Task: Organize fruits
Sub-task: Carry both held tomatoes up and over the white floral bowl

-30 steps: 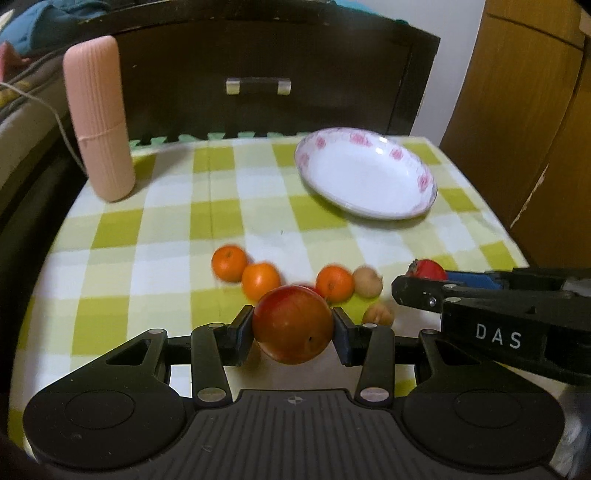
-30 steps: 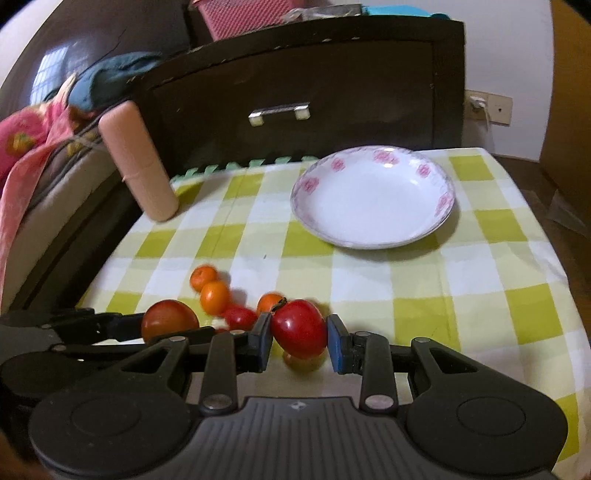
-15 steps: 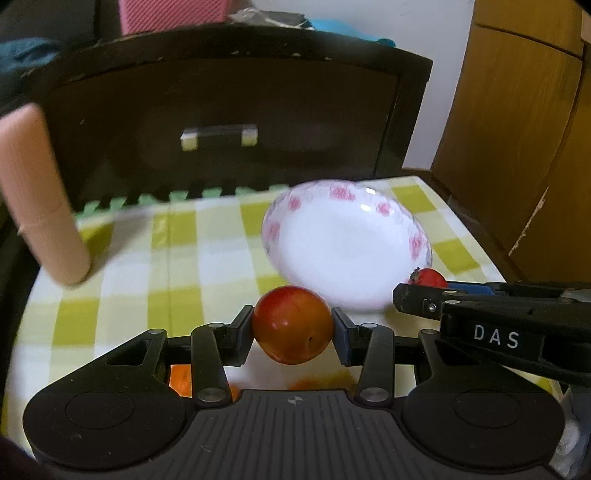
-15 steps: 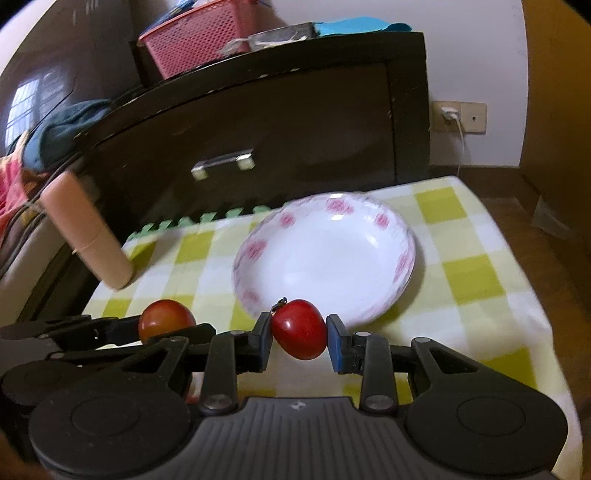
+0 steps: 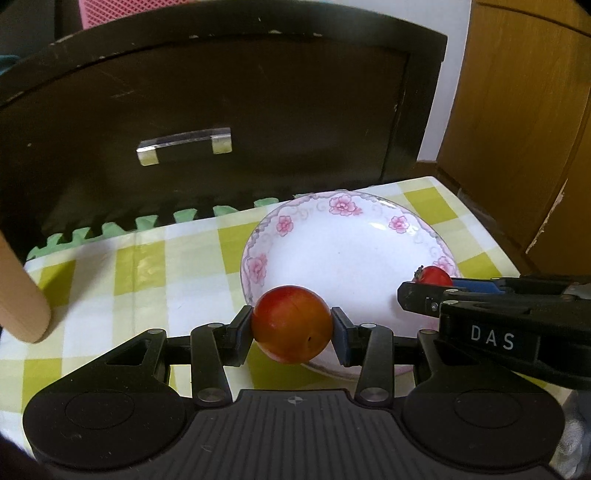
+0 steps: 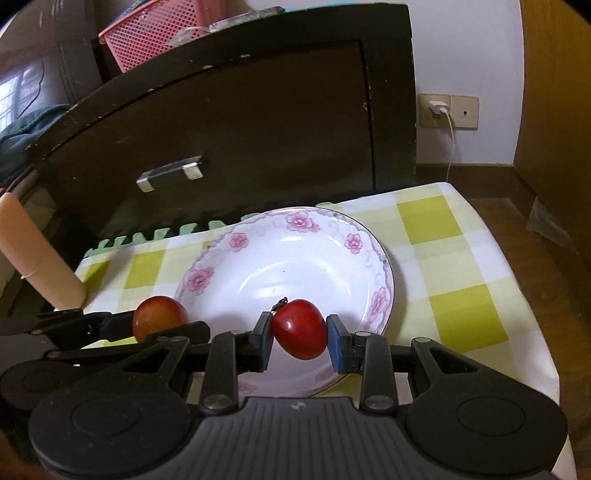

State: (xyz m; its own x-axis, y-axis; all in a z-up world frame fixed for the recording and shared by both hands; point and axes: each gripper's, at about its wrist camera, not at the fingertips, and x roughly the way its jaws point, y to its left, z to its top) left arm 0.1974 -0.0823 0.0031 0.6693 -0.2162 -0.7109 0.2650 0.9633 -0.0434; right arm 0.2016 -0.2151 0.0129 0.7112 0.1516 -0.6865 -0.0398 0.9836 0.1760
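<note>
Two fruits [image 5: 291,324] [image 6: 300,328], one plate [image 6: 221,245]

Both fruits now nearer plate [image 6: 384,258]

Dark wooden cabinet [image 6: 229,140] with metal handle [image 6: 170,172], centre frame. Pink mesh basket [image 6: 162,33] on top, upper left. White wall [image 6: 465,48] with socket and plugged charger [image 6: 439,109], upper right. Brown wooden wardrobe [image 5: 517,122], right edge. Wooden floor [image 6: 491,184], right.

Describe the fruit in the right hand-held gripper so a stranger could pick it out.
Find the flowered white plate on the checked cloth. Just above its near edge, the right hand-held gripper clamps a tomato. It is deep glossy red with a dark stem, smaller than the orange-red fruit to its left.
</note>
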